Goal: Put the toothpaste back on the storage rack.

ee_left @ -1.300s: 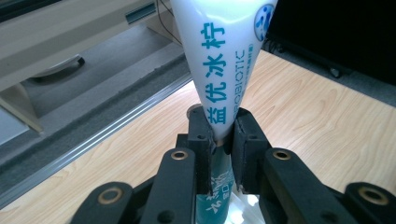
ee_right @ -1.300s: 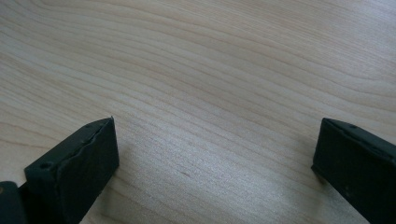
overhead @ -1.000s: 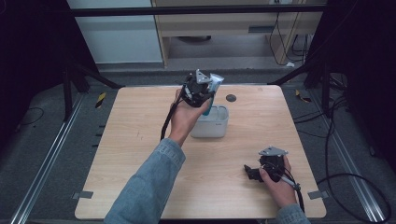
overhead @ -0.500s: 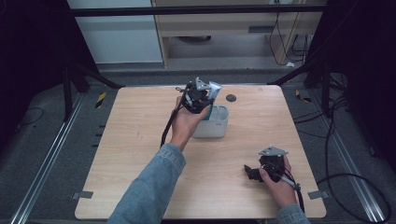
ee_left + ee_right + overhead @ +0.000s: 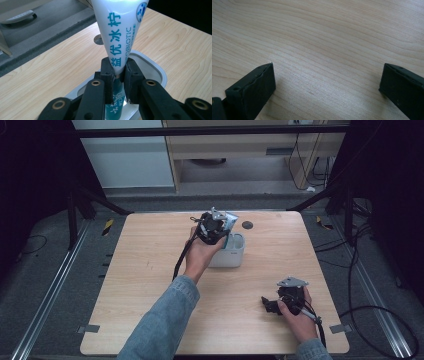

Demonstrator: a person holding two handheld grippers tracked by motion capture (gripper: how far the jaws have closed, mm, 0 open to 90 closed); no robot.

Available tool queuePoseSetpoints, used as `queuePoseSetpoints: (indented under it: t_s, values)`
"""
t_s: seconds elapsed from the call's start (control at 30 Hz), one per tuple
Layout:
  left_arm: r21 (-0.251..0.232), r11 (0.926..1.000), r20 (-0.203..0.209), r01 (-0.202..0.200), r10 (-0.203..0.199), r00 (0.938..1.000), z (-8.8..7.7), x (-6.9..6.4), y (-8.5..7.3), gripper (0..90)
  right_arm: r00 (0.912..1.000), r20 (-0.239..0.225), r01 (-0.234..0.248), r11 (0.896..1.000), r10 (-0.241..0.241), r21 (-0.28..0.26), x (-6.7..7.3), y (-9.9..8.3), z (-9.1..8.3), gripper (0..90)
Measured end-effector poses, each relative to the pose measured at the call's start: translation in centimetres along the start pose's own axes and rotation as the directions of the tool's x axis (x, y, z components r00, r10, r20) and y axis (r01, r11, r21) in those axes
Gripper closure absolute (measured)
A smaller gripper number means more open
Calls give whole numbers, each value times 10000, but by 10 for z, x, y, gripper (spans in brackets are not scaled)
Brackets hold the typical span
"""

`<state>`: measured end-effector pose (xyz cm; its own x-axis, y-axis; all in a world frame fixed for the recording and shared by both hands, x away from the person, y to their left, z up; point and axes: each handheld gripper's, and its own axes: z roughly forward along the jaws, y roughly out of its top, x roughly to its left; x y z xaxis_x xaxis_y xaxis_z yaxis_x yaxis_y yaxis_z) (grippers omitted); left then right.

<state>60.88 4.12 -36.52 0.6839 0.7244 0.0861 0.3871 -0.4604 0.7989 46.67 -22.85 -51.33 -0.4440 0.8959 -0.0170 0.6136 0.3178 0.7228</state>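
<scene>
On the pale wooden table (image 5: 150, 270), your left gripper (image 5: 117, 72) pinches a white soft tube (image 5: 120, 32) printed "益优冰柠" and "PROBIOTIC" in teal, just above the white rounded plastic container (image 5: 235, 257). Your right gripper (image 5: 327, 85) rests spread open.

In the high view the container (image 5: 232, 256) sits on the table (image 5: 150, 270) just above the frame's centre; the left gripper (image 5: 216, 227) hangs over its upper-left rim with the tube (image 5: 229, 222) between its jaws; a small disc (image 5: 247, 225) lies on the tabletop just upper right of the container. The right gripper (image 5: 270, 305) rests at the lower right of the frame, well apart from the container.
</scene>
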Motion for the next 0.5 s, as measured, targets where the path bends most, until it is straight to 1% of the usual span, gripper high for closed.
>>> queuePoseSetpoints:
  t_s: [0.3, 0.5]
  values:
    - [216, 9997, 67, -67, 65, 10000, 7, -4, -2, 790, 10000, -6, -15, 10000, 15, 11, 0, 0, 0, 4]
    - [261, 9997, 76, 21, -23, 10000, 11, -6, -4, 790, 10000, -6, -20, 10000, 20, 14, 0, 0, 0, 4]
